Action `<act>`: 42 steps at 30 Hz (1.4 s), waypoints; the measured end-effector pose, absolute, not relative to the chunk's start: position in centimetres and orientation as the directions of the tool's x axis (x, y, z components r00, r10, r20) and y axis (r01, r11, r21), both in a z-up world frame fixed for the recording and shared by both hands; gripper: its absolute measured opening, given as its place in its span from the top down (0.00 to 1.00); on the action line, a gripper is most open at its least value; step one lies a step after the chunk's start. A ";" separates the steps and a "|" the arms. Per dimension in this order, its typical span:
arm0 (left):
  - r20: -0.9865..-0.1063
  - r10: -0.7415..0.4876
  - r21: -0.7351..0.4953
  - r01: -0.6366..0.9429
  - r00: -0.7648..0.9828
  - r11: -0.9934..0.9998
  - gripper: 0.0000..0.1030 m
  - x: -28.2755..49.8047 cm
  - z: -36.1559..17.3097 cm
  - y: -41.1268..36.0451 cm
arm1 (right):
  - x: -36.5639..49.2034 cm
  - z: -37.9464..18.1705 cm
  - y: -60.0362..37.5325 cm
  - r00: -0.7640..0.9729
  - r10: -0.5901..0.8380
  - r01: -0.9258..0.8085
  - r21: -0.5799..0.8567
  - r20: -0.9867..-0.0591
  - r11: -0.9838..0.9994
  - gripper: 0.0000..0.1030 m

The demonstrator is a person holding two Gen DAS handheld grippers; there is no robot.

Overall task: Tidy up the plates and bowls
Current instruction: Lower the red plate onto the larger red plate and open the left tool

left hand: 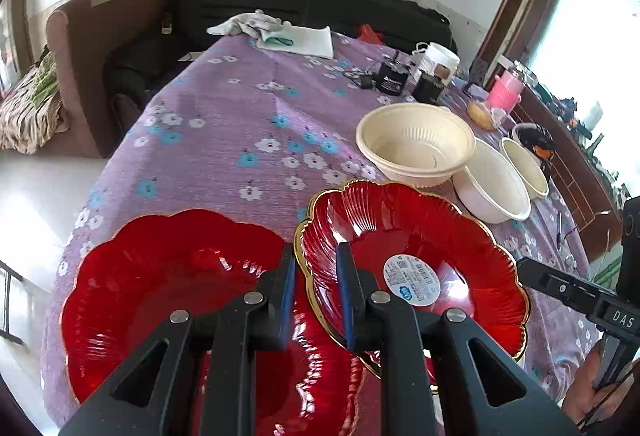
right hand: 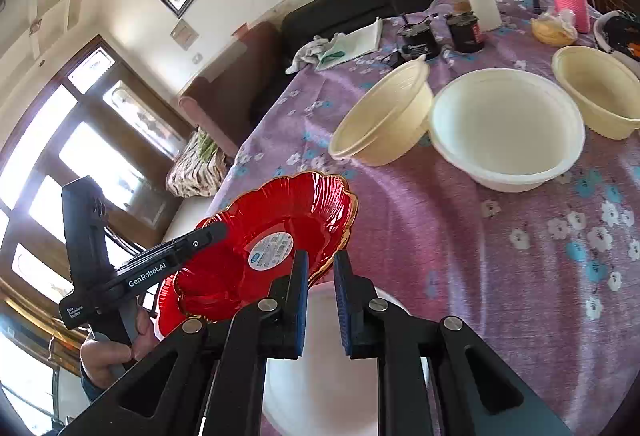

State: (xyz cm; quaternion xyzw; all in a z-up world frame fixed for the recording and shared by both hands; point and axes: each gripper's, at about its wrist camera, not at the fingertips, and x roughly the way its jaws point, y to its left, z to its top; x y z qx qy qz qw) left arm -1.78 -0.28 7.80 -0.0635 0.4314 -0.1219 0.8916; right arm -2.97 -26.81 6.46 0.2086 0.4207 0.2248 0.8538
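Note:
A red glass plate (left hand: 420,236) with a gold rim and a round white sticker hangs tilted above the purple flowered tablecloth (left hand: 224,132). My left gripper (left hand: 316,256) is shut on its near rim. My right gripper (right hand: 320,260) is shut on the opposite rim of the same plate (right hand: 280,220). From the right wrist view the left gripper (right hand: 218,228) reaches in over the plate's left side. A second red plate (left hand: 160,296) lies on the cloth underneath. Behind stand a cream bowl (left hand: 416,144), a white bowl (left hand: 492,188) and another cream bowl (left hand: 524,164).
A white round dish (right hand: 320,356) lies under my right gripper. At the far end of the table are dark jars (left hand: 392,80), a white tub (left hand: 440,60), a pink bottle (left hand: 504,92) and a cloth (left hand: 276,32). The table's left edge drops to the floor.

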 end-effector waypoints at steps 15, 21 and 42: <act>-0.718 -0.235 -0.264 0.055 0.655 0.963 0.84 -5.1 8.4 6.9 | -3.0 7.2 -20.1 0.478 0.604 -0.329 0.508 -0.637 0.796 0.85; -0.721 -0.209 -0.280 -0.002 0.661 0.960 0.84 -6.4 7.6 10.1 | -2.9 7.3 -16.7 0.444 0.618 -0.382 0.487 -0.649 0.786 0.85; -0.771 -0.205 -0.273 -0.022 0.603 0.962 0.80 -7.0 3.9 11.6 | -3.1 3.4 -11.3 0.305 0.648 -0.441 0.499 -0.698 0.746 0.84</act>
